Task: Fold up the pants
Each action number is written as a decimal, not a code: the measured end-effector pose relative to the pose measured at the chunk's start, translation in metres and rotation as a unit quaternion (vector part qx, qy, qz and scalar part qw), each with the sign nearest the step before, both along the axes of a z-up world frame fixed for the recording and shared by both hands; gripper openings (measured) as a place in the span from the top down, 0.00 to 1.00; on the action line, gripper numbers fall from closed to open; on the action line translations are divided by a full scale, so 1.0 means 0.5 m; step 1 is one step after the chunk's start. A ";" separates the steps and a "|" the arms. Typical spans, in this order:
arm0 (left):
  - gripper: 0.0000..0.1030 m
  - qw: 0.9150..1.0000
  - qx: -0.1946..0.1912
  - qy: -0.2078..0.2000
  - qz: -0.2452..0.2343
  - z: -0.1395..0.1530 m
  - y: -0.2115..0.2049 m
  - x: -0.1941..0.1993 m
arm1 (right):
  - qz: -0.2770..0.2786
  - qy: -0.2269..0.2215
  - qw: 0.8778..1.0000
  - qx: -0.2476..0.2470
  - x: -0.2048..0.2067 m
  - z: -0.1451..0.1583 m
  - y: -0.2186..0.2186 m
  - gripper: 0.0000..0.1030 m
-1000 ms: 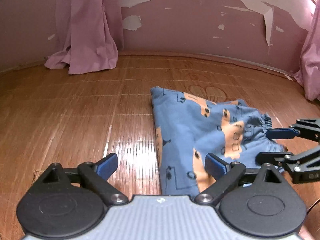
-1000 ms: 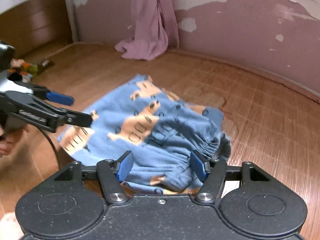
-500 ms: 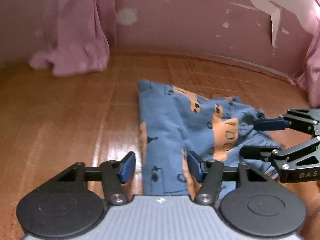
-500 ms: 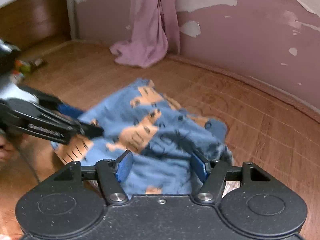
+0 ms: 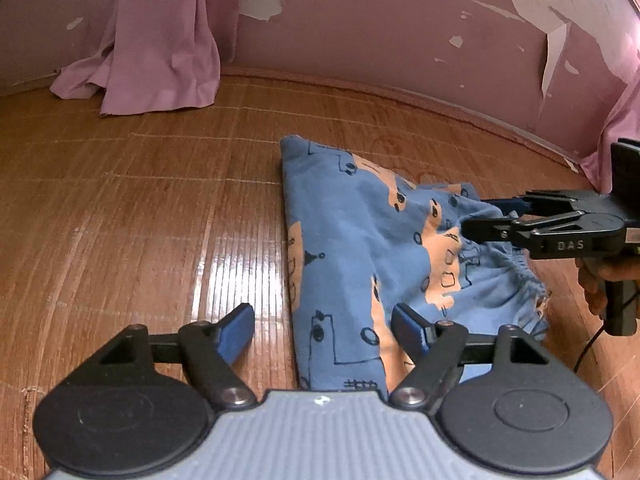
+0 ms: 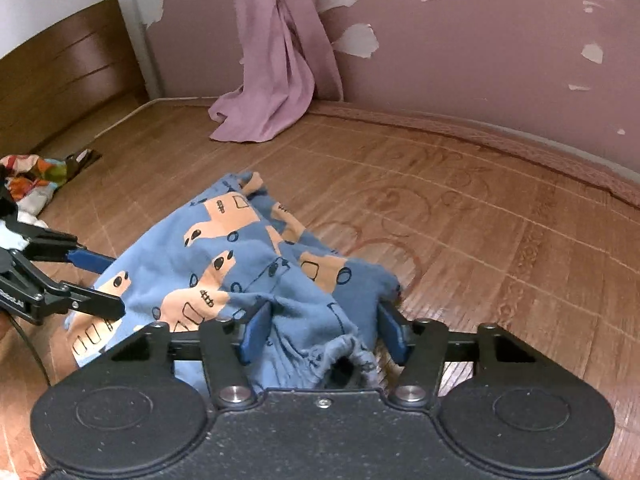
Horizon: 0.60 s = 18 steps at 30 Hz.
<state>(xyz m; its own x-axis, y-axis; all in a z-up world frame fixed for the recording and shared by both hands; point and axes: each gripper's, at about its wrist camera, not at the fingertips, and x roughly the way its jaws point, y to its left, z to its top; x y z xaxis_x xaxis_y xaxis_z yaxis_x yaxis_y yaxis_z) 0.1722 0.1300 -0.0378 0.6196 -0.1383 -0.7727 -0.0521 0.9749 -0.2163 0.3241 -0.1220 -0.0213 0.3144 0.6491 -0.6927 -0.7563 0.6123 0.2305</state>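
Peeling pink wall (image 5: 400, 32) and a slatted, glossy bamboo mat (image 5: 140, 208) fill the left wrist view, with a mauve curtain (image 5: 160, 48) pooling on the mat at 11 o'clock. Blue pants (image 5: 352, 240), soft knit printed with orange vehicle shapes and dark outlines, lie crumpled at centre, one hem reaching down between the blue pads of the left gripper (image 5: 322, 330), whose jaws stand apart around the cloth's lower edge without closing on it. At 3 o'clock the right gripper (image 5: 476, 216), its black body lettered "DAS", reaches in over the gathered elastic waistband, held by a hand (image 5: 596, 280).

Seen from the right wrist, the same mat shows a faint scroll pattern toward 2 o'clock, and a wooden headboard (image 6: 60, 80) rises at 10 o'clock beside a heap of multicoloured fabric (image 6: 28, 176). The right gripper (image 6: 322, 332) straddles the bunched waistband with jaws apart, pads flanking the cloth. The left gripper (image 6: 106, 284) enters at 9 o'clock, jaws apart beside the pants (image 6: 240, 264).
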 end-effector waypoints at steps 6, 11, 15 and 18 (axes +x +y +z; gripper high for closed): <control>0.23 1.000 0.015 0.002 -0.012 0.000 -0.015 0.001 | -0.010 0.008 1.000 0.022 -0.006 -0.005 -0.006 0.60; 0.28 1.000 0.018 0.003 -0.013 -0.001 -0.021 0.003 | -0.027 0.018 0.999 0.041 -0.007 -0.008 -0.016 0.69; 0.44 1.000 0.017 0.003 -0.020 0.000 -0.026 0.000 | -0.031 0.004 0.999 0.041 -0.020 -0.003 -0.015 0.75; 0.52 0.999 0.019 0.001 -0.025 0.003 -0.033 -0.004 | -0.029 -0.020 0.999 0.033 -0.037 0.003 -0.009 0.76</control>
<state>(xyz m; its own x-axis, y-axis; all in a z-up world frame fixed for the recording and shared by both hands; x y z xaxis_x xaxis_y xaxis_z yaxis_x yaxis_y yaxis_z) 0.1704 0.1137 -0.0363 0.6107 -0.1396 -0.7795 -0.0031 0.9839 -0.1786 0.3054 -0.1266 -0.0199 0.3790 0.6728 -0.6354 -0.7294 0.6397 0.2424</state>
